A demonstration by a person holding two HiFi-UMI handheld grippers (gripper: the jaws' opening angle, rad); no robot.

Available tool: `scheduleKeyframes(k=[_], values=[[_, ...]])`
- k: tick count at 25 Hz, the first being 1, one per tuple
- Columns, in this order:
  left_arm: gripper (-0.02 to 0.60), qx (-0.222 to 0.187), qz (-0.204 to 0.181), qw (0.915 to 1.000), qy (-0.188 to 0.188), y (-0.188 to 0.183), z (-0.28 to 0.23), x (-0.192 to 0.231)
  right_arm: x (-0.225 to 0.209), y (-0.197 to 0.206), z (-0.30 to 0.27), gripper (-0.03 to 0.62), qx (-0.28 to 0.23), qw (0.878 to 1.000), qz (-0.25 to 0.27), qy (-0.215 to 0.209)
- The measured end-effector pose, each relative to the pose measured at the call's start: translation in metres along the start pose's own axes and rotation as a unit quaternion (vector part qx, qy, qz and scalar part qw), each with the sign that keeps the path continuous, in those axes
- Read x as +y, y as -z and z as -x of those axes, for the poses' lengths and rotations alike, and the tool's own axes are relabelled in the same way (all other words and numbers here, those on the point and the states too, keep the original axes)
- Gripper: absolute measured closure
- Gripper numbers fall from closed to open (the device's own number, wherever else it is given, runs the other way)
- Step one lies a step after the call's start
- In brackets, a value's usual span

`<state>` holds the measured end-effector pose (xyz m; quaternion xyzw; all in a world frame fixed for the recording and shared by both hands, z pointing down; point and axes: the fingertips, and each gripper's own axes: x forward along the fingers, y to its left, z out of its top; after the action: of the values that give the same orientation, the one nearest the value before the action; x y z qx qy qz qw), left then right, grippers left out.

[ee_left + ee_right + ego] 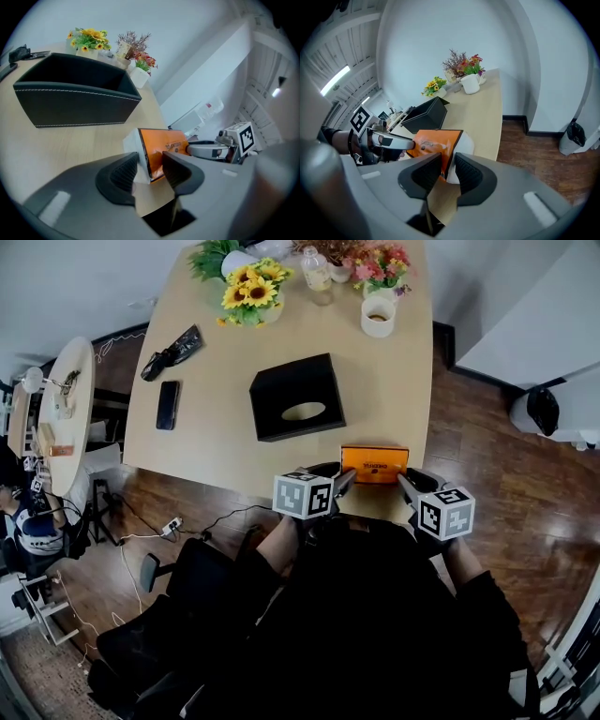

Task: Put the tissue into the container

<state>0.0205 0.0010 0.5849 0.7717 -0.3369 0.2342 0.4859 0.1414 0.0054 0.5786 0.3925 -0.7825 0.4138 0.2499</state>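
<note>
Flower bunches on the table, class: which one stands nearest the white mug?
The pink and red bunch, right behind the white mug. The yellow sunflowers sit further left, past the bottle.

The person wears a black top [375,615], its sleeves ending above the forearms. The left gripper [150,169] and right gripper [447,172] are alike: smooth pale-grey moulded shells, rounded jaws lined with black ribbed pads [123,173]. Each carries a white cube [303,494] printed with black square markers.
</note>
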Motion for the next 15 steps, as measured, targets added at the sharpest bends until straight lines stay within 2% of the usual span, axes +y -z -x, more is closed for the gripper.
scheduleKeyframes(k=[6, 15], values=[[0.453, 0.0, -0.027, 0.9996, -0.001, 0.005, 0.006, -0.004, 0.006, 0.003, 0.005, 0.513, 0.01, 1.0, 0.016, 0.002], [0.456, -0.019, -0.017, 0.9996, -0.009, 0.011, 0.019, -0.011, 0.016, 0.001, 0.014, 0.517, 0.005, 0.999, 0.038, -0.018]])
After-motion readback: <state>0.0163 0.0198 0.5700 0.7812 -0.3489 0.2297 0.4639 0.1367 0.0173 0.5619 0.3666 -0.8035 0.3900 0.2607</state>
